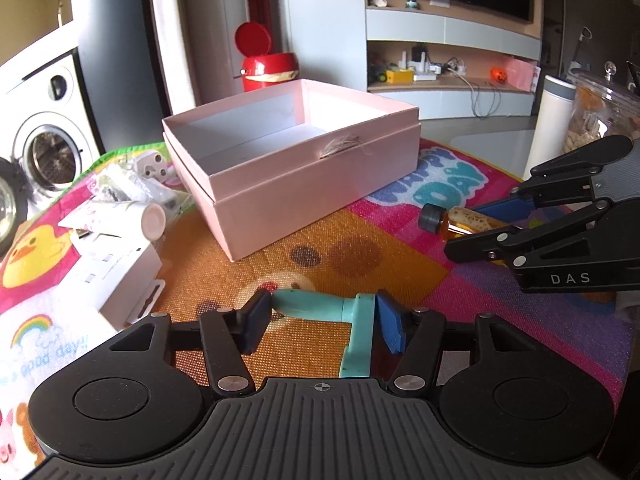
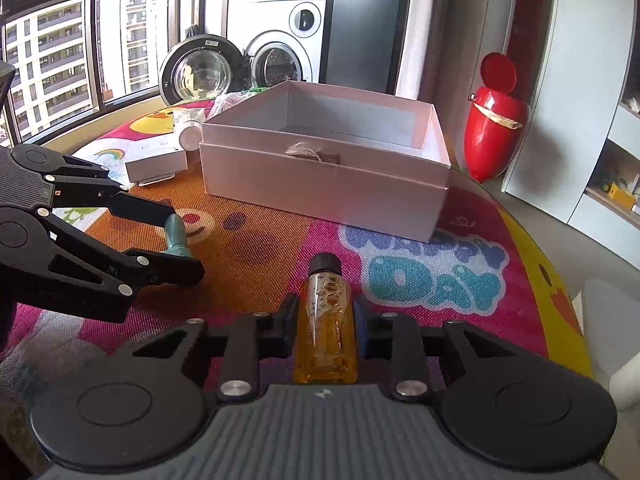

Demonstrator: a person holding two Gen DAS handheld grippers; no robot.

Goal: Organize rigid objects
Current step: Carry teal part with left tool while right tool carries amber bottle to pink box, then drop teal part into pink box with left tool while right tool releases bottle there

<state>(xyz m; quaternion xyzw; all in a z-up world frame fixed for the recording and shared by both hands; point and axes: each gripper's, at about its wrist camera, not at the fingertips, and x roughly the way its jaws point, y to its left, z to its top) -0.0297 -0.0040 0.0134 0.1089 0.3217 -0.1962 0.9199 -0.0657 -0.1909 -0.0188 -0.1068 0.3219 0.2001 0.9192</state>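
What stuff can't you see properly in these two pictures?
- Pink box floor: both views, near wall hides most of it.
- Amber bottle base: right wrist view, gripper body covers it; left wrist view, right gripper covers it.
- Teal tool lower end: left wrist view, left gripper body hides it.
- Glass jar contents: left wrist view, blurry.

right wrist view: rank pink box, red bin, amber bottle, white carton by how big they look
1. pink box, clearly largest.
2. and 3. red bin and amber bottle look alike; the bottle is right at the camera, so no ranking.
4. white carton, smallest.
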